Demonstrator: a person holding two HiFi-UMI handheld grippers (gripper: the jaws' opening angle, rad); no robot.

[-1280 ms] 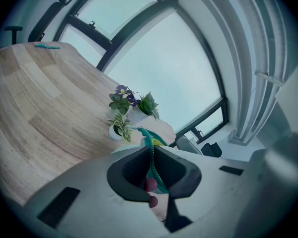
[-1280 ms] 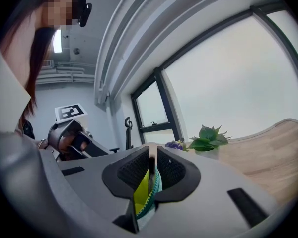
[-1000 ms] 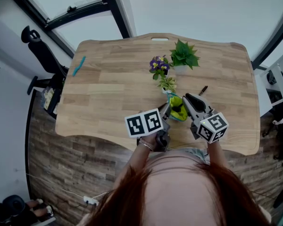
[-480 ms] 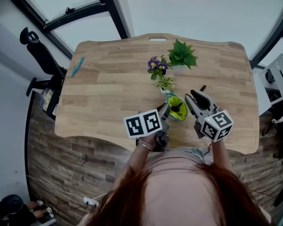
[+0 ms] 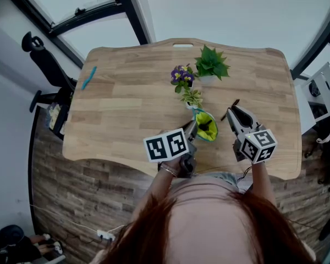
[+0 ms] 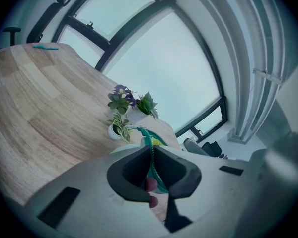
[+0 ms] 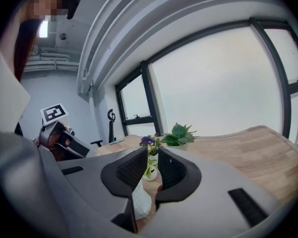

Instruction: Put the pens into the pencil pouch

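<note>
Withdrawn from the pouch (image 5: 207, 128), right tool (image 5: 229, 112) jaws just closing partway, empty; left tool (image 5: 193, 127) pinches pouch rim.

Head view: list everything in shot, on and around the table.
table: one, light wood, centre
green plant: one, green, far side
flowering plant: one, purple, left of it
small plant: one, green-white, nearer than both
pencil pouch: one, yellow-green, teal rim, before small plant
teal pen: one, teal, far left
dark pen: one, black, right of pouch
office chair: one, black, left of table
left tool: one, grey, shut on pouch rim
right tool: one, grey, jaws just been closing, nothing between
</note>
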